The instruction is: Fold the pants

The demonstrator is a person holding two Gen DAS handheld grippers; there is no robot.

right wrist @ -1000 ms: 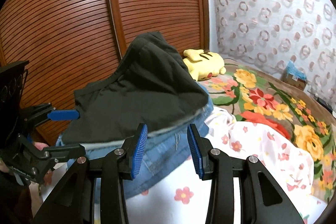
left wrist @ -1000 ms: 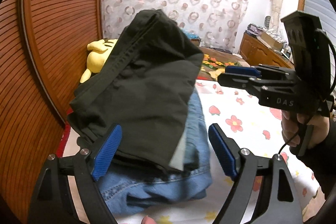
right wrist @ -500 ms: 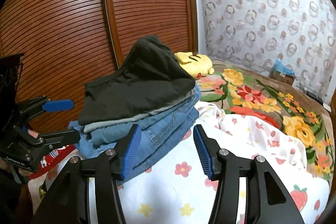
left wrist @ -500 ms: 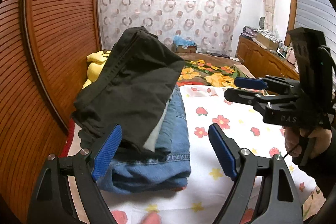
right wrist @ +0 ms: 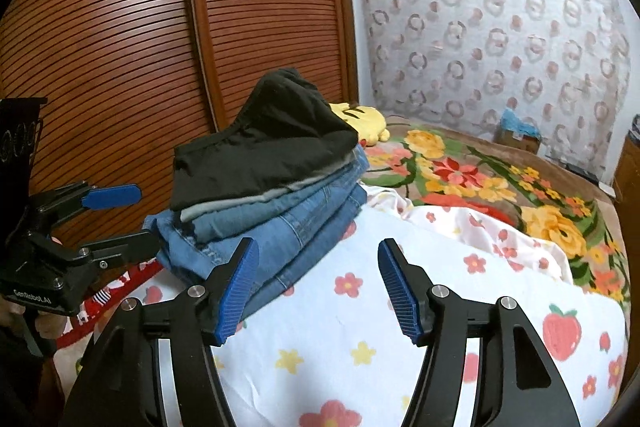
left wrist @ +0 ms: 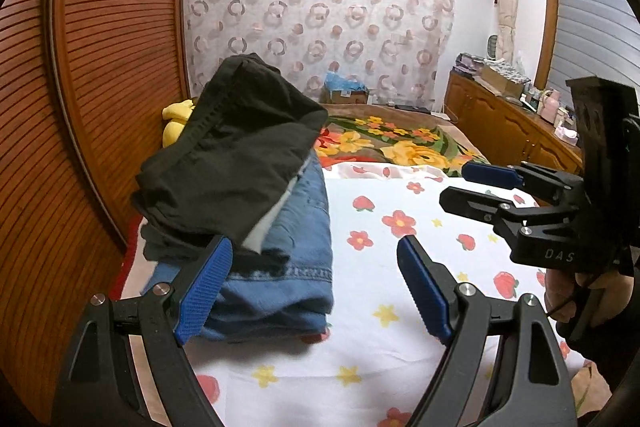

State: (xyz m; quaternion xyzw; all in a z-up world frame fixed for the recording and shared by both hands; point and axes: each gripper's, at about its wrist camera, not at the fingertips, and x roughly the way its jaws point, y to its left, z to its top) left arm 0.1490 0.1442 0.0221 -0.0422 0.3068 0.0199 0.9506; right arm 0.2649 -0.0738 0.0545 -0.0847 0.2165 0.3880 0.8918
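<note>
Folded black pants [left wrist: 232, 163] top a stack of folded jeans [right wrist: 280, 227] on a flower-print sheet [left wrist: 384, 307] beside a slatted wooden wardrobe [right wrist: 160, 47]. Both tongs are clear of the stack: the left gripper [left wrist: 312, 291] is spread and empty, its left finger in front of the pile's near edge; the right gripper [right wrist: 316, 287] is opening, nothing between its fingers. A cardboard box [right wrist: 516, 137] at the patterned curtain [left wrist: 320, 19] holds something blue.

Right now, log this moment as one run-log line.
stage: stacking done | folded black pants: atop blue denim jeans stack | left gripper: open, empty | right gripper: opening, empty
</note>
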